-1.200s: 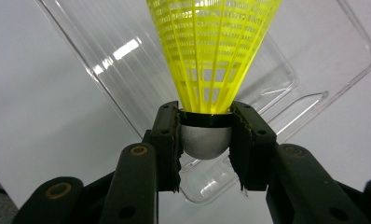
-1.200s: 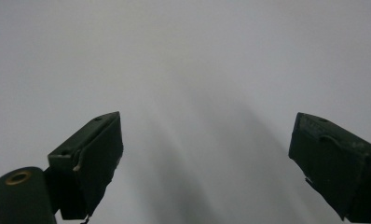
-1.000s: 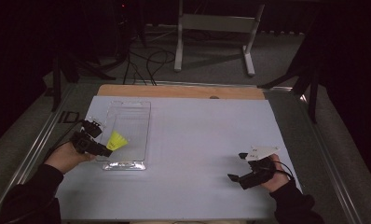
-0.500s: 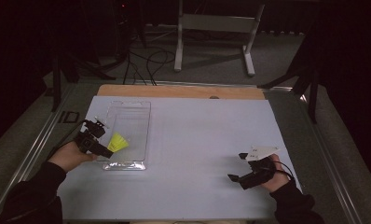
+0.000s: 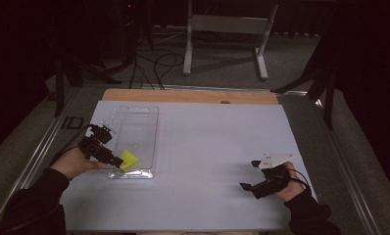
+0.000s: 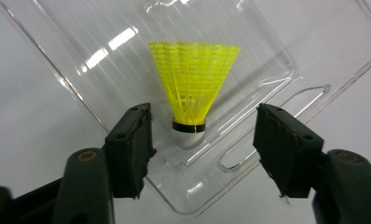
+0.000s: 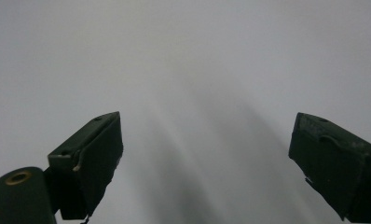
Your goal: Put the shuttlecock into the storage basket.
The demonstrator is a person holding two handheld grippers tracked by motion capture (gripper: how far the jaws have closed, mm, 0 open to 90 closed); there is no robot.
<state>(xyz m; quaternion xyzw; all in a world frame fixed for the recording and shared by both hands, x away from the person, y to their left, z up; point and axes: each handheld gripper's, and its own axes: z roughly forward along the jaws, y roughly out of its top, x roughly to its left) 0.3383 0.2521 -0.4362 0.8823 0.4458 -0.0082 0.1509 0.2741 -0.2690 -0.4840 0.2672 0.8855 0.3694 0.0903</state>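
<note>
A yellow shuttlecock [image 6: 193, 88] is seen lying in the near end of a clear plastic tray [image 6: 277, 51], its white cork base turned toward the left gripper [image 6: 200, 135] and its skirt fanned away. The jaws of that gripper have just been opening; they are now parted on either side of the cork, with a gap at each pad, so nothing is clamped. In the high view the tray [image 5: 139, 117] is set lengthwise near the left edge of a pale mat [image 5: 207, 147] laid over the table, a wooden strip [image 5: 188, 96] being exposed along the far side. The right gripper [image 5: 254, 176] is held well apart, low over bare mat near the right edge, its jaws spread wide on nothing. Between the two grippers the mat is unobstructed. Beyond the table, a white metal stand [image 5: 227, 24] and cables [image 5: 154, 63] are visible on the floor.
</note>
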